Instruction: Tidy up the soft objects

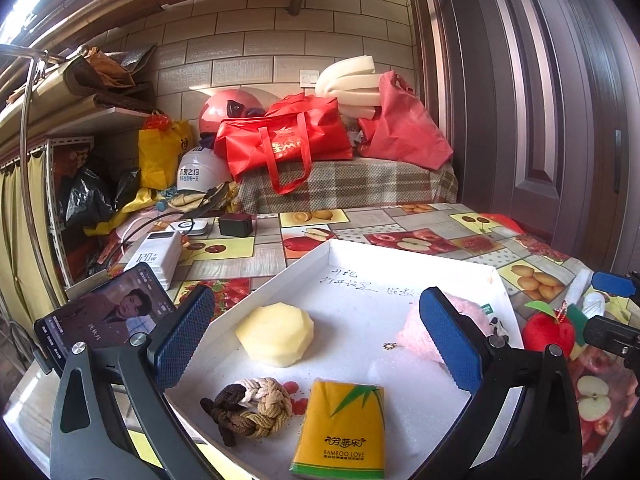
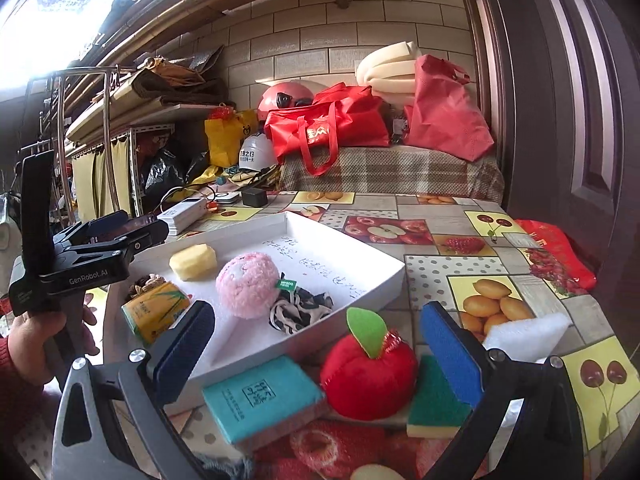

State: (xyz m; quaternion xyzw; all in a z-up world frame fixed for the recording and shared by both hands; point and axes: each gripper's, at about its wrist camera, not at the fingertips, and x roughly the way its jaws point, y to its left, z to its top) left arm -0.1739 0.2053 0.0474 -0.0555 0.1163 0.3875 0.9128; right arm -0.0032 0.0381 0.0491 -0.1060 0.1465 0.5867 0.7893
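Observation:
My left gripper (image 1: 318, 338) hangs open over a white tray (image 1: 400, 250). In the tray lie a yellow sponge (image 1: 276, 334), a braided rope knot (image 1: 248, 412), a yellow tissue pack (image 1: 342, 428) and a pink fluffy ball (image 1: 412, 332), partly hidden by my right finger. My right gripper (image 2: 318, 354) is open at the tray's near right corner. A red plush apple (image 2: 368, 376) sits on the table between its fingers, with neither pad pressing on it. A striped scrunchie (image 2: 300, 308) lies beside the pink ball (image 2: 247, 284).
A teal pack (image 2: 260, 396), a green and yellow scouring sponge (image 2: 436, 396) and white foam (image 2: 528, 336) lie around the apple on the fruit-print tablecloth (image 2: 440, 276). A phone (image 1: 108, 312) and a power bank (image 1: 156, 256) sit left of the tray. A hand (image 2: 36, 328) holds the left gripper (image 2: 136, 230).

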